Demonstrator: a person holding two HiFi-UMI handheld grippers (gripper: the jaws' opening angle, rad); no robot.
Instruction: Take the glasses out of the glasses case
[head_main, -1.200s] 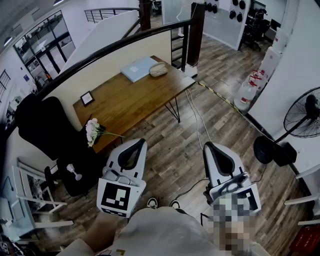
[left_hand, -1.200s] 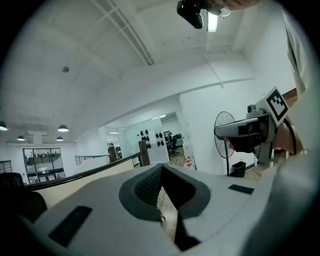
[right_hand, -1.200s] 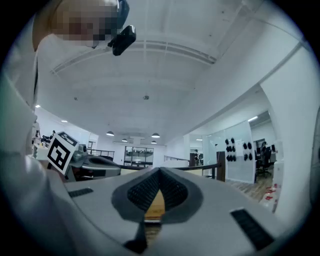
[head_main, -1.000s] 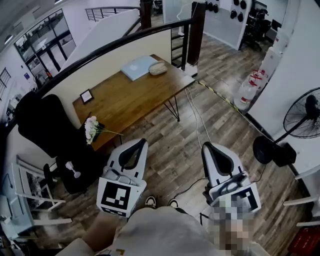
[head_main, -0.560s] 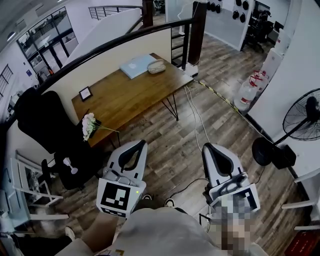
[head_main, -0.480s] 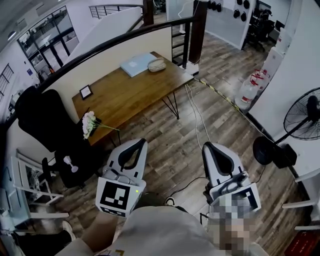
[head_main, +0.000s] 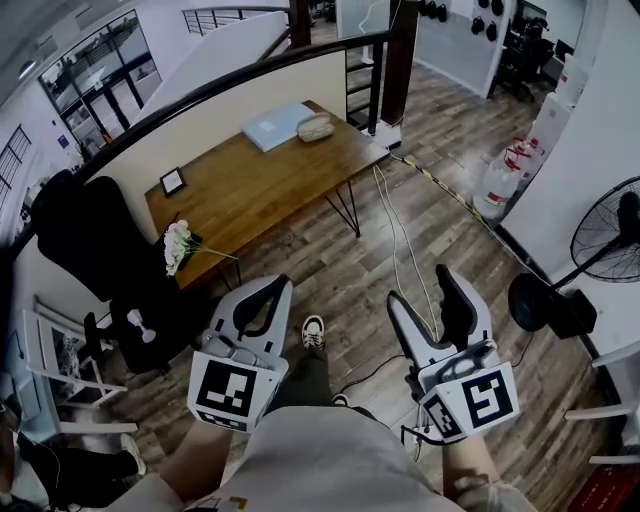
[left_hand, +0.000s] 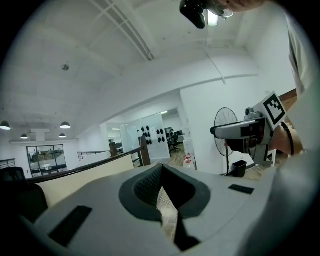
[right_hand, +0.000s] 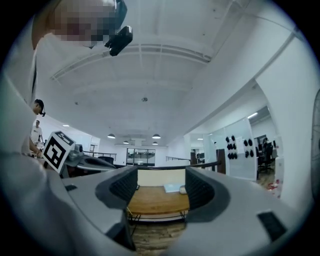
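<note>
Gripper on left (head_main: 272, 288) pressed together, gripper on right (head_main: 421, 285) empty, jaws opening; glasses case (head_main: 314, 127) on desk (head_main: 260, 190).

White flowers (head_main: 177, 243) lie at the wooden table (head_main: 270, 190)'s near corner.

Brown table (head_main: 250, 195), pale blue mat (head_main: 275, 127), beige glasses case (head_main: 314, 127), black chair (head_main: 85, 240)

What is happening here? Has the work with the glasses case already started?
Not yet, it seems. A person stands some way from the wooden table, holding a gripper in each hand. The glasses case lies at the table's far end beside a flat light blue thing, untouched. The left gripper is shut and empty. The right gripper has its jaws opening with nothing between them.
</note>
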